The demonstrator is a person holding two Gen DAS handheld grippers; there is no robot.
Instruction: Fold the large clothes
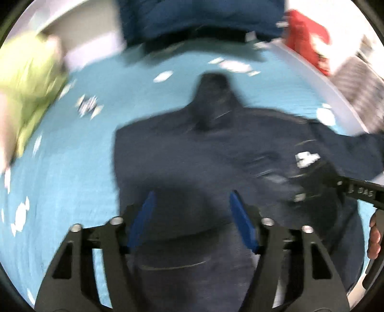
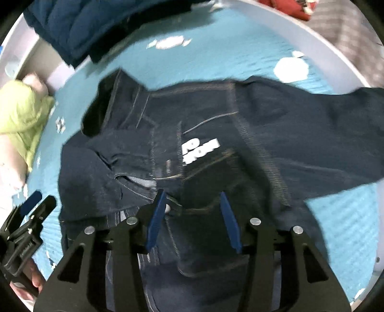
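Note:
A dark navy denim jacket (image 1: pixel 204 156) (image 2: pixel 240 144) lies spread on a turquoise patterned cover (image 1: pixel 72 168) (image 2: pixel 216 60), with one sleeve reaching to the right. A white printed logo (image 2: pixel 200 150) shows on its chest. My left gripper (image 1: pixel 192 194) hovers over the jacket's left half, open, with nothing pinched between its blue fingers (image 1: pixel 144 216). My right gripper (image 2: pixel 192 193) stands open over the jacket's front near a pocket seam, its blue pads (image 2: pixel 230 223) apart from the cloth. Each gripper shows at the edge of the other's view: the right gripper (image 1: pixel 360 189) and the left gripper (image 2: pixel 36 204).
A lime-green garment (image 1: pixel 26 79) (image 2: pixel 21 115) lies at the left. A dark blue padded garment (image 1: pixel 204 19) (image 2: pixel 79 26) is heaped at the far side. Something red (image 1: pixel 307 33) (image 2: pixel 288 7) sits beyond the pale curved edge (image 1: pixel 312 74) (image 2: pixel 288 31) at the right.

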